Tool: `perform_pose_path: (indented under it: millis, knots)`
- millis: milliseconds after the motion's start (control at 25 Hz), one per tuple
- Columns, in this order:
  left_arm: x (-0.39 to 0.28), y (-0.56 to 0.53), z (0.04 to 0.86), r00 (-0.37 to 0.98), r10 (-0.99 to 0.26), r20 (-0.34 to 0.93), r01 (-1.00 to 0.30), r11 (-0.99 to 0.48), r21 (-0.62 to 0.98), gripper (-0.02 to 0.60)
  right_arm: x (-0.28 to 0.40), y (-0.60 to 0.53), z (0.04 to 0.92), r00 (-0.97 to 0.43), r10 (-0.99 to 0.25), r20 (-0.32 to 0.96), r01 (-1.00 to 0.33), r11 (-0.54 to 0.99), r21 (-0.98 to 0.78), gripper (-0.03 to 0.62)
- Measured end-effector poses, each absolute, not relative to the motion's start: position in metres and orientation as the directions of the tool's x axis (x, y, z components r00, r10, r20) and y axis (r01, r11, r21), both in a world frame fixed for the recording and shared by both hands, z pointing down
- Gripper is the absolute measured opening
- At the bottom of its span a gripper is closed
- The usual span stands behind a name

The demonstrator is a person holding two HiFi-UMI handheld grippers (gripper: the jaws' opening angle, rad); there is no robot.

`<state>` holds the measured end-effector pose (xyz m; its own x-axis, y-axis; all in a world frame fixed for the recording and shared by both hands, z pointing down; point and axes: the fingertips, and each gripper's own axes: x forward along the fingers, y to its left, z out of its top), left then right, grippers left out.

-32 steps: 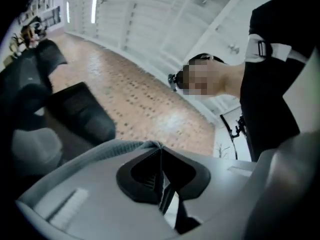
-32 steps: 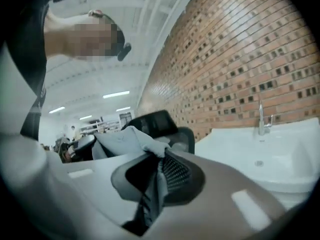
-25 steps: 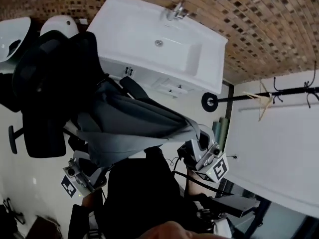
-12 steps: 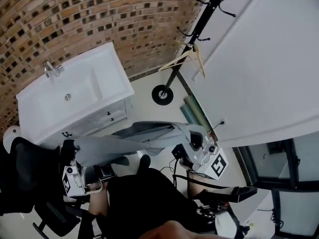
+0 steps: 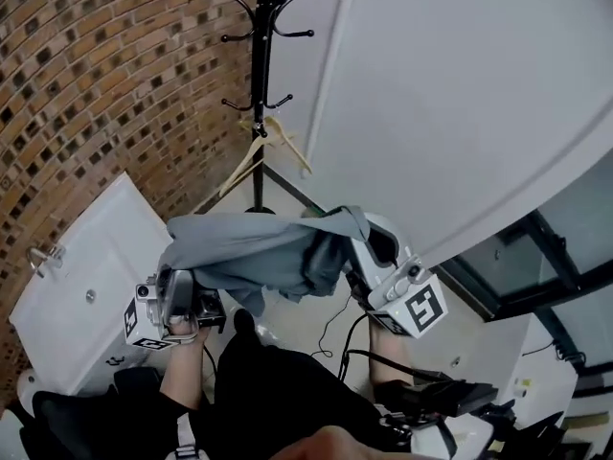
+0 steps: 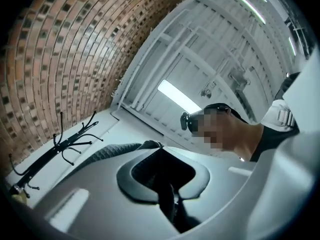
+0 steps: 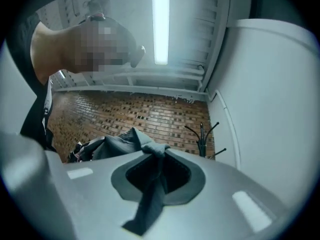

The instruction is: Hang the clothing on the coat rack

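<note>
While I hold both grippers up before me, the holdings read as follows.

1. Grey clothing (image 5: 254, 257): slung between the two grippers, in front of the coat rack (image 5: 261, 84) and apart from it.
2. Left gripper (image 5: 182, 290): jaws clamped together on a fold of the grey fabric.
3. Right gripper (image 5: 367, 257): jaws pinched tight on a twisted strip of the same garment, its loose end trailing toward the camera.
4. Wooden hanger (image 5: 261, 156): hung on a lower hook of the rack.
5. Markings: black-and-white square patterns on the right marker cube (image 5: 421, 307) and left marker cube (image 5: 144, 332); nothing legible as words.
6. Surroundings: brick wall (image 5: 96, 84), white washbasin (image 5: 86, 286) at lower left.
</note>
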<state>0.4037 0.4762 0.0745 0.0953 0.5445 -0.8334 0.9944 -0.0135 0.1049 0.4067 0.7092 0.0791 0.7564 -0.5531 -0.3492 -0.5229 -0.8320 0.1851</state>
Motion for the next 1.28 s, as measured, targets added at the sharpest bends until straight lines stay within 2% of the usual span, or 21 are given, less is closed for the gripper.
perform_pose_path:
  millis: [160,320,400,520,640,720,800,880,920,960,1040,1160,1280]
  knots:
    - [0.464,0.507,0.065,0.02,0.526,-0.85,0.997,0.049,0.054,0.02,0.457,0.737,0.068,0.807,-0.491,-0.329,-0.437,-0.87,0.227,0.025]
    - [0.516,0.511,0.054,-0.041,0.537,-0.843,0.999,0.044,-0.02,0.02,0.505,0.742,0.055,0.818,-0.442,-0.368,-0.371,-0.894,0.249,0.025]
    - [0.55,0.518,0.037,-0.103,0.522,-0.847,0.995,0.051,-0.089,0.02,0.532,0.749,0.029,0.806,-0.416,-0.42,-0.312,-0.903,0.296,0.025]
    - [0.608,0.525,-0.01,-0.209,0.459,-0.864,0.975,0.032,-0.218,0.02,0.573,0.755,-0.038,0.743,-0.402,-0.535,-0.148,-0.878,0.455,0.025]
    - [0.678,0.529,-0.061,-0.134,0.432,-0.892,0.977,-0.096,-0.193,0.02,0.634,0.769,-0.095,0.686,-0.395,-0.611,-0.037,-0.858,0.513,0.025]
    - [0.77,0.561,-0.076,0.033,0.477,-0.878,0.992,-0.125,-0.031,0.02,0.724,0.799,-0.123,0.726,-0.296,-0.621,-0.013,-0.909,0.418,0.025]
    - [0.858,0.607,-0.042,0.227,0.586,-0.778,0.972,-0.084,0.221,0.02,0.834,0.835,-0.087,0.866,-0.2,-0.457,-0.084,-0.962,0.261,0.025]
    - [0.881,0.633,0.034,0.284,0.679,-0.677,0.937,-0.046,0.347,0.02,0.887,0.837,0.012,0.917,-0.304,-0.26,-0.292,-0.953,0.085,0.025]
    - [0.864,0.638,0.062,0.255,0.702,-0.665,0.942,-0.027,0.333,0.023,0.881,0.82,0.061,0.884,-0.401,-0.239,-0.414,-0.91,-0.002,0.025]
    - [0.839,0.64,0.074,0.207,0.708,-0.675,0.957,-0.006,0.289,0.023,0.863,0.798,0.094,0.829,-0.488,-0.272,-0.526,-0.846,-0.087,0.025]
    - [0.808,0.644,0.064,0.121,0.695,-0.709,0.985,0.007,0.175,0.023,0.834,0.763,0.111,0.73,-0.567,-0.382,-0.661,-0.728,-0.182,0.025]
    - [0.809,0.64,0.06,0.105,0.668,-0.736,0.993,-0.028,0.116,0.032,0.831,0.759,0.103,0.706,-0.566,-0.426,-0.674,-0.721,-0.159,0.025]
    - [0.811,0.61,0.089,0.188,0.625,-0.758,0.981,-0.091,0.169,0.06,0.822,0.771,0.104,0.725,-0.54,-0.427,-0.644,-0.752,-0.142,0.028]
